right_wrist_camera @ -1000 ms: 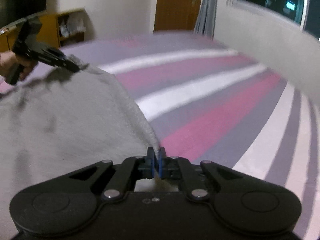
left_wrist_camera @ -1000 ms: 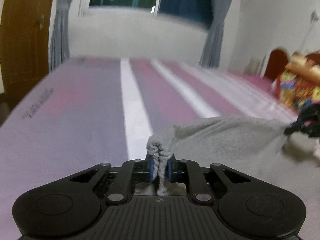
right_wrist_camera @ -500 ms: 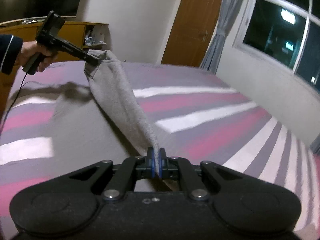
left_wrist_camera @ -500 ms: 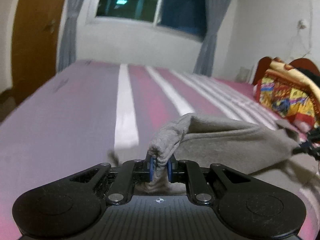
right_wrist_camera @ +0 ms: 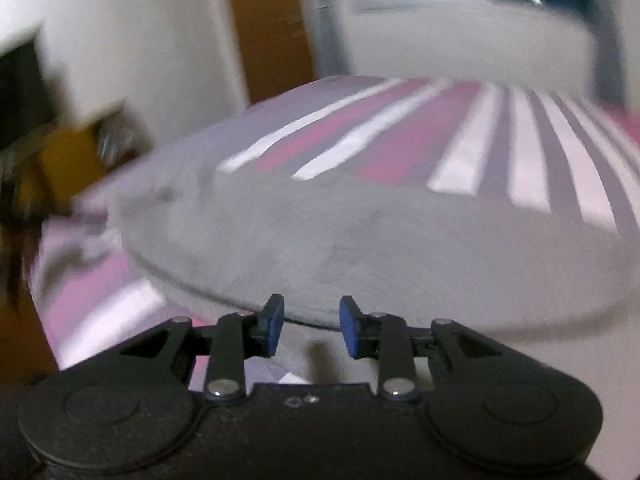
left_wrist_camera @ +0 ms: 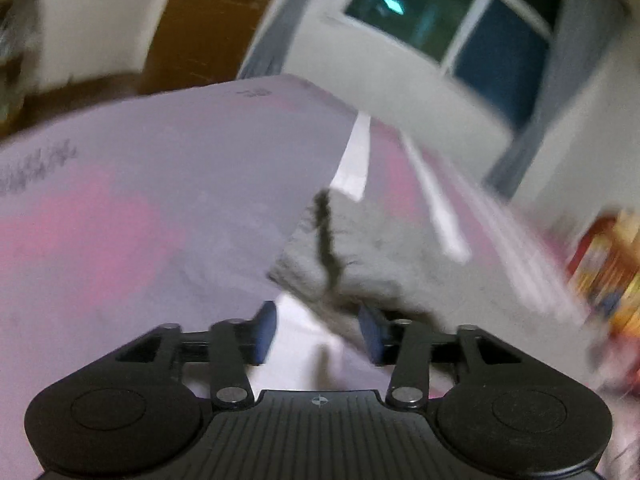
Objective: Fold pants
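Both views are smeared with motion blur, so we cannot make out fine detail; in the left wrist view the multicoloured bundle [left_wrist_camera: 608, 264] at the right edge is only a streak, and in the right wrist view the yellow wooden shelf unit [right_wrist_camera: 68, 160] at the left is blurred and cut off. We see a bed covered by a lilac, pink and white striped sheet [left_wrist_camera: 132, 184], a brown wooden door [left_wrist_camera: 204, 20], and a dark window [left_wrist_camera: 448, 16] flanked by grey curtains. The grey fleece pants [right_wrist_camera: 360, 240] lie folded over on the sheet; the left gripper [left_wrist_camera: 318, 330] is spread wide, the cloth's near edge by its right pad; the right gripper [right_wrist_camera: 311, 326] is likewise spread, gripping nothing, the pants' edge just ahead.
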Available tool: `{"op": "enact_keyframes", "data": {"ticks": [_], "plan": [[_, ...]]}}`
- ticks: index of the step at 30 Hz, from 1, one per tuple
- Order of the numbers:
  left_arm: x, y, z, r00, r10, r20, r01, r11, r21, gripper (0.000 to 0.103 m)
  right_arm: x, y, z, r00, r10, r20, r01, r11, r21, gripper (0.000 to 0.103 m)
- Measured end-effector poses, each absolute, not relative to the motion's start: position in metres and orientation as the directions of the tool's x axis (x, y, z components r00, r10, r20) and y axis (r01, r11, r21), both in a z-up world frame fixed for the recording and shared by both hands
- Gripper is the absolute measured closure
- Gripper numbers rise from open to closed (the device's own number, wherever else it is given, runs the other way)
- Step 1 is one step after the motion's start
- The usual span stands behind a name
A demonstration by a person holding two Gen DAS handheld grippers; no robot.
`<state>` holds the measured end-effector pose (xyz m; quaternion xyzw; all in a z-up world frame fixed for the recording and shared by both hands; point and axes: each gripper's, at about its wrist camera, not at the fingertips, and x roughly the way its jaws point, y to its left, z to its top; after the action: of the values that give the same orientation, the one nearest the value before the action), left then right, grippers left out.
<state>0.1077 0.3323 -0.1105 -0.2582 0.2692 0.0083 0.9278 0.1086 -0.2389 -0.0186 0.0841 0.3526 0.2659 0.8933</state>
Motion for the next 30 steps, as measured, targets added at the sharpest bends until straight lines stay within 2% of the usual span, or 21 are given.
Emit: {"op": "enact_keyframes", "data": {"ticks": [4, 7, 10, 12, 13, 14, 15, 16, 19, 22, 24, 25, 27, 28, 29, 30], "plan": [[0.108, 0.333, -0.128, 0.877, -0.251, -0.41, -0.138, 0.686, -0.715, 0.053, 0.131, -0.286, -0.045, 0.623, 0.561, -0.545, -0.177, 0.78, 0.601, 0.058], [0.123, 0.33, -0.143, 0.865, -0.314, -0.391, -0.155, 0.574, -0.804, 0.054, 0.154, -0.307, -0.063, 0.635, 0.566, -0.526, -0.06, 0.715, 0.697, 0.057], [0.136, 0.321, -0.148, 0.854, -0.319, -0.41, -0.171, 0.574, -0.801, 0.054, 0.175, -0.321, -0.079, 0.653, 0.548, -0.522, 0.05, 0.658, 0.752, 0.058], [0.143, 0.317, -0.15, 0.843, -0.301, -0.446, -0.198, 0.597, -0.777, 0.055, 0.187, -0.326, -0.087, 0.66, 0.544, -0.518, 0.087, 0.63, 0.772, 0.063], [0.149, 0.319, -0.147, 0.835, -0.288, -0.469, -0.218, 0.608, -0.763, 0.066, 0.195, -0.329, -0.09, 0.66, 0.539, -0.524, 0.11, 0.62, 0.777, 0.067], [0.152, 0.319, -0.147, 0.829, -0.279, -0.484, -0.232, 0.616, -0.753, 0.07, 0.201, -0.33, -0.092, 0.658, 0.535, -0.53, 0.123, 0.618, 0.776, 0.071], [0.159, 0.318, -0.145, 0.824, -0.279, -0.493, -0.234, 0.625, -0.745, 0.072, 0.205, -0.326, -0.094, 0.657, 0.522, -0.545, 0.128, 0.635, 0.762, 0.089], [0.164, 0.317, -0.14, 0.823, -0.279, -0.496, -0.224, 0.642, -0.733, 0.075, 0.212, -0.325, -0.093, 0.65, 0.5, -0.572, 0.13, 0.669, 0.732, 0.097], [0.181, 0.32, -0.105, 0.84, -0.295, -0.455, -0.134, 0.7, -0.702, 0.078, 0.216, -0.31, -0.079, 0.669, 0.482, -0.567, 0.052, 0.73, 0.682, 0.098], [0.185, 0.328, -0.075, 0.864, -0.304, -0.401, -0.056, 0.734, -0.677, 0.079, 0.19, -0.31, -0.041, 0.768, 0.494, -0.409, -0.086, 0.712, 0.697, 0.098], [0.188, 0.337, -0.076, 0.848, -0.311, -0.43, -0.055, 0.754, -0.654, 0.079, 0.166, -0.309, -0.029, 0.801, 0.5, -0.328, -0.152, 0.701, 0.697, 0.098], [0.189, 0.339, -0.085, 0.822, -0.311, -0.477, -0.079, 0.767, -0.636, 0.079, 0.157, -0.306, -0.033, 0.805, 0.498, -0.323, -0.168, 0.713, 0.681, 0.098], [0.202, 0.337, -0.112, 0.717, -0.295, -0.632, -0.15, 0.819, -0.554, 0.079, 0.168, -0.297, -0.056, 0.752, 0.486, -0.446, -0.108, 0.758, 0.643, 0.098], [0.201, 0.335, -0.12, 0.694, -0.293, -0.658, -0.159, 0.829, -0.537, 0.08, 0.177, -0.294, -0.076, 0.689, 0.479, -0.544, -0.036, 0.772, 0.634, 0.098], [0.197, 0.335, -0.124, 0.704, -0.293, -0.647, -0.158, 0.823, -0.545, 0.08, 0.184, -0.294, -0.094, 0.652, 0.484, -0.584, 0.019, 0.759, 0.651, 0.099], [0.195, 0.335, -0.123, 0.713, -0.292, -0.637, -0.162, 0.815, -0.556, 0.08, 0.184, -0.296, -0.097, 0.669, 0.49, -0.559, 0.029, 0.734, 0.679, 0.1]]}}
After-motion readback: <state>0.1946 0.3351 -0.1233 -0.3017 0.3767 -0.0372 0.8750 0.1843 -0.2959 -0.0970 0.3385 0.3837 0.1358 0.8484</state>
